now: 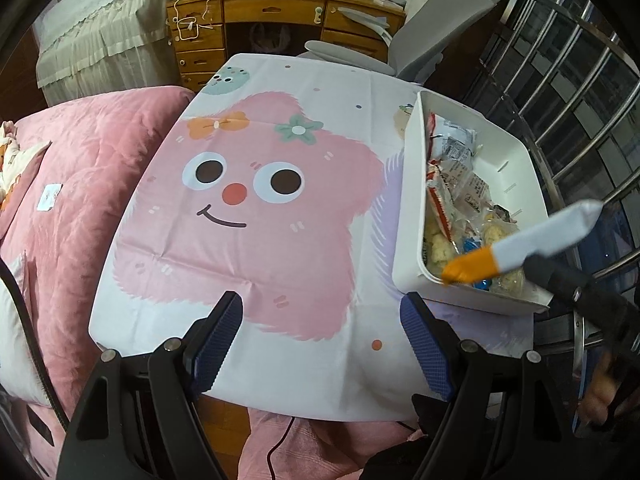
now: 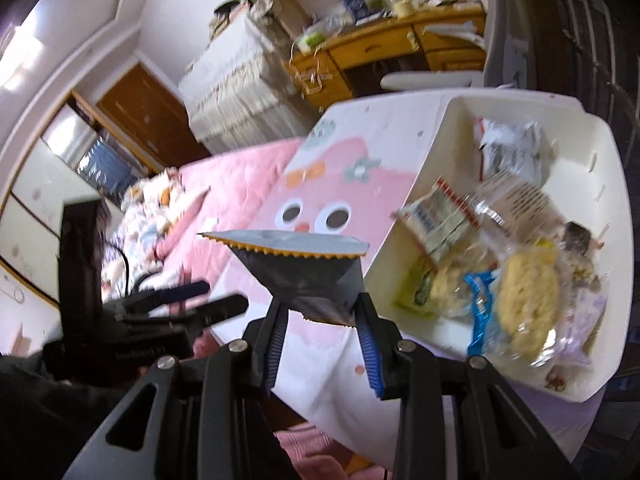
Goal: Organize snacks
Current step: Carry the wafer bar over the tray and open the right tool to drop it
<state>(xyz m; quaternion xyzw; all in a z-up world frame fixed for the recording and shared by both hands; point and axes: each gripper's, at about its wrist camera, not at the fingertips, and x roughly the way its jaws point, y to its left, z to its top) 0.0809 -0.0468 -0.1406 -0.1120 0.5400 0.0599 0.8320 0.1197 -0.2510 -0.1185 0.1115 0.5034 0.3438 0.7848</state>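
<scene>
Left gripper [image 1: 322, 312] hangs over the near edge of the cartoon tablecloth [image 1: 256, 184], blue pads spread wide with nothing between them. Over at the cloth's right edge sits the white bin [image 1: 412, 184], packed with wrapped snacks [image 1: 452, 184]. Above its near corner, a silver-and-orange packet [image 1: 524, 242] juts out, blurred, from the right gripper's dark fingers [image 1: 568, 284].

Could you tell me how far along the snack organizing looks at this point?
Done: several wrapped snacks already lie in the white bin. In hand: the right gripper is shut on a silver packet near the bin. The left gripper is open and empty. Left: no loose snacks show on the tablecloth.
</scene>
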